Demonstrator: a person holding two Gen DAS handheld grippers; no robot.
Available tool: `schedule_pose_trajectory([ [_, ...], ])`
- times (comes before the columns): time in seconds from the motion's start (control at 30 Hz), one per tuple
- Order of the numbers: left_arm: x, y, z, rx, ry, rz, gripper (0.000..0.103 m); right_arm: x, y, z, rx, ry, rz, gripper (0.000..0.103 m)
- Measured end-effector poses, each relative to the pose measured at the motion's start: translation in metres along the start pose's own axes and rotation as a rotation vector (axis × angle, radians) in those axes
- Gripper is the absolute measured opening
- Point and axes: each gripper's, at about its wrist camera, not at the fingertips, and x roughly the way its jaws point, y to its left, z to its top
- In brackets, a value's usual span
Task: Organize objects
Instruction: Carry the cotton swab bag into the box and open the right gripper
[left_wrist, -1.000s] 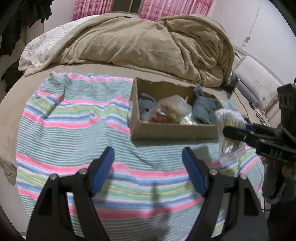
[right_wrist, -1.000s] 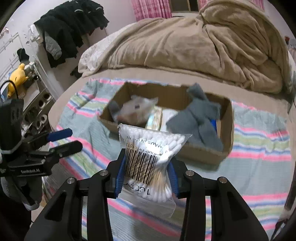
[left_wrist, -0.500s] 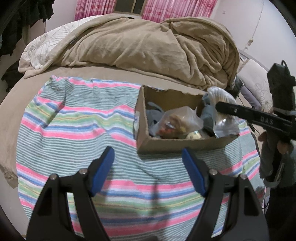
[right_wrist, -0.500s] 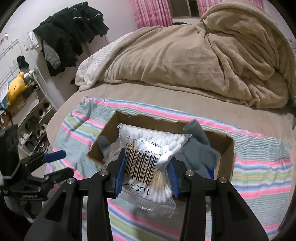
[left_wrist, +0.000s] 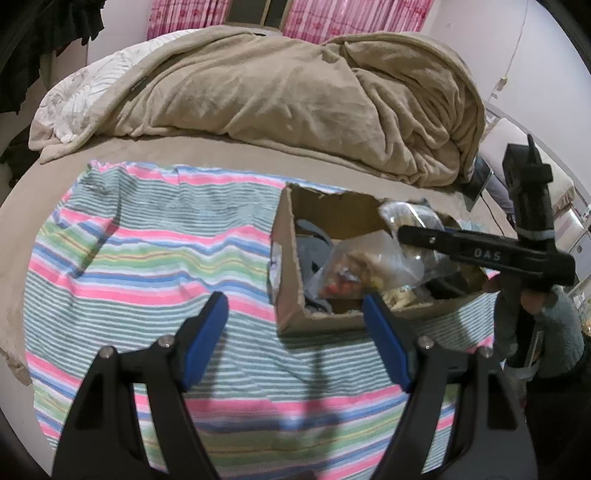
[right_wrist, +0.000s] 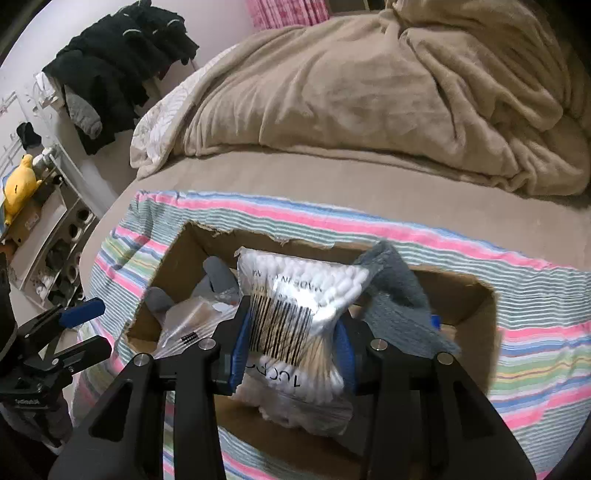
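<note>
Right gripper clamps cotton swab bag above cardboard box on bed; left gripper spread wide, holding nothing.

Right gripper pinches cotton-swab bag above box

Home bedroom. Indicated by: bed with a rumpled tan blanket and a white floral quilt beneath it; striped cloth spread over the mattress; pink curtains at the window behind; dark clothes hung against the wall; yellow plush toy on a shelf unit beside the bed.
</note>
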Motion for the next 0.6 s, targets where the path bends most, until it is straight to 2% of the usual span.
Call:
schedule_pose_trajectory([
  [0.23, 0.012, 0.003, 0.002, -0.008, 0.015, 0.010, 0.077, 0.020, -0.001, 0.000, -0.010, 0.021, -0.012, 0.045],
  [0.43, 0.008, 0.002, 0.008, -0.001, 0.000, 0.019, 0.077, 0.021, -0.003, 0.001, -0.002, 0.019, -0.023, 0.048],
  [0.53, 0.004, 0.001, 0.008, 0.002, -0.004, 0.019, 0.077, 0.018, 0.000, 0.001, -0.011, 0.015, -0.051, 0.053],
  [0.6, 0.002, -0.001, 0.007, 0.009, 0.000, 0.020, 0.077, 0.012, 0.002, 0.000, -0.010, 0.004, -0.041, 0.067],
])
